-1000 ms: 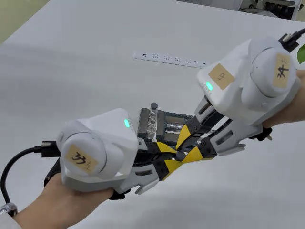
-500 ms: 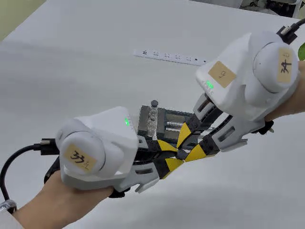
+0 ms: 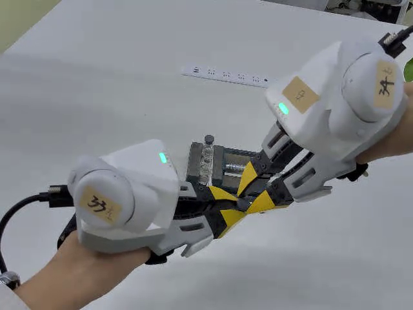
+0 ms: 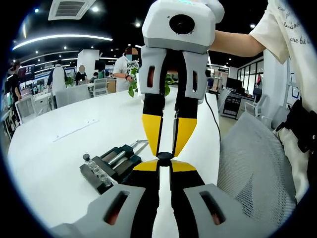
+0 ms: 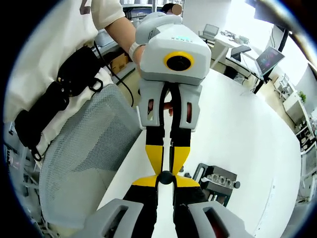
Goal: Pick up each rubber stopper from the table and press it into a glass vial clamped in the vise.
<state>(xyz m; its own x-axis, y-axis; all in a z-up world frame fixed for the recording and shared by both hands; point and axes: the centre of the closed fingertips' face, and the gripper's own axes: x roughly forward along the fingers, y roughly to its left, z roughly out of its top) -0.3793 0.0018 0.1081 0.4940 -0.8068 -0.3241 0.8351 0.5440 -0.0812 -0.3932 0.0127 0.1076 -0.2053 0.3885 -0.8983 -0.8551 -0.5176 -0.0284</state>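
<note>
Evidently a handover to regrip: left gripper (image 4: 166, 164) and right gripper (image 5: 166, 181) both pinch the small dark round rubber stopper (image 5: 165, 177) tip-to-tip, just beside the dark metal vise (image 3: 229, 159) clamping clear glass vials (image 3: 206, 161).

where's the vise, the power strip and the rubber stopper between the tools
vise (image 3: 218, 161): head view, dark body
power strip (image 3: 226, 74): head view, mid-length
rubber stopper (image 4: 164, 156): left gripper view, its dark round face

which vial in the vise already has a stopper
The vial at the row's far end in the head view: a dark stopper caps it, the others in the vise look open.
</note>
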